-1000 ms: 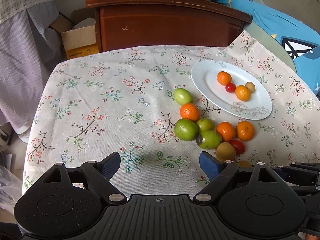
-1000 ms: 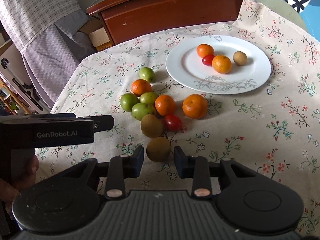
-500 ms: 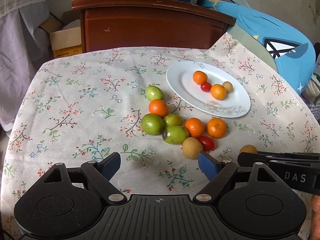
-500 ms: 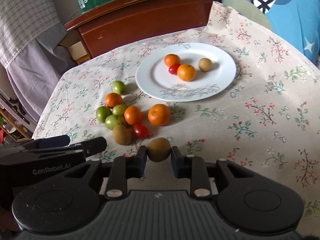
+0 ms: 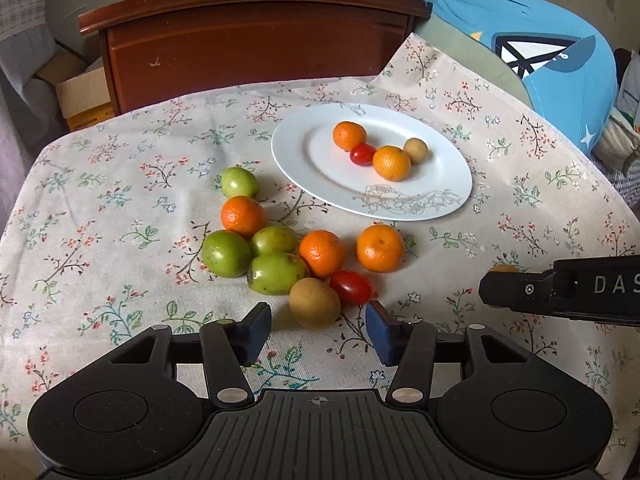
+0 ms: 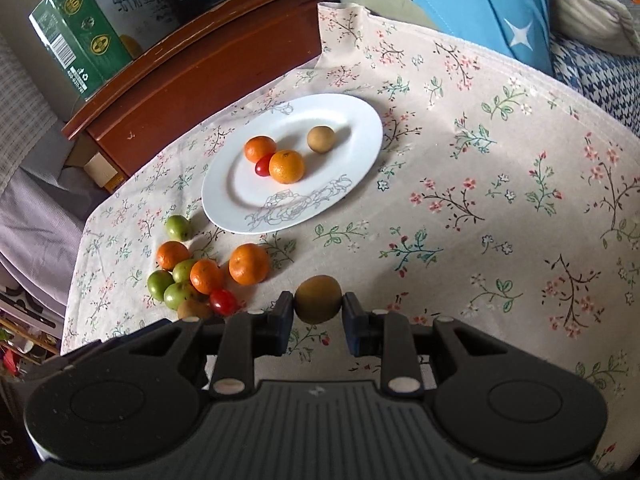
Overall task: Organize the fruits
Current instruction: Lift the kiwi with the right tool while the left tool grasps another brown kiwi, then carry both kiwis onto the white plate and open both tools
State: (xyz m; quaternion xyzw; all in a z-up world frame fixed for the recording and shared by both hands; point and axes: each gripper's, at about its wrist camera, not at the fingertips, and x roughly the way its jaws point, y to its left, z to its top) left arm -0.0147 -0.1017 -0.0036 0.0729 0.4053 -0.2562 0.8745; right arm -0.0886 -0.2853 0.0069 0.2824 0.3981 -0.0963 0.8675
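My right gripper (image 6: 318,314) is shut on a brown kiwi (image 6: 318,299) and holds it above the cloth, right of the fruit pile. It shows from the side in the left wrist view (image 5: 560,292). My left gripper (image 5: 318,330) is open, its jaws either side of a second brown kiwi (image 5: 315,307) at the near edge of the pile. The pile holds green fruits (image 5: 226,253), oranges (image 5: 380,248) and a cherry tomato (image 5: 351,287). The white plate (image 5: 420,204) behind holds two oranges, a tomato and a small brown fruit (image 5: 416,150).
A floral cloth (image 5: 120,208) covers the table. A dark wooden headboard (image 5: 256,40) stands behind it, with green cartons (image 6: 76,28) on top. A blue cushion (image 5: 560,64) lies at the back right. A cardboard box (image 5: 84,96) sits at the back left.
My right gripper closed on a kiwi and lifted it up and to the right. My left gripper moved forward to the pile, around the second kiwi.
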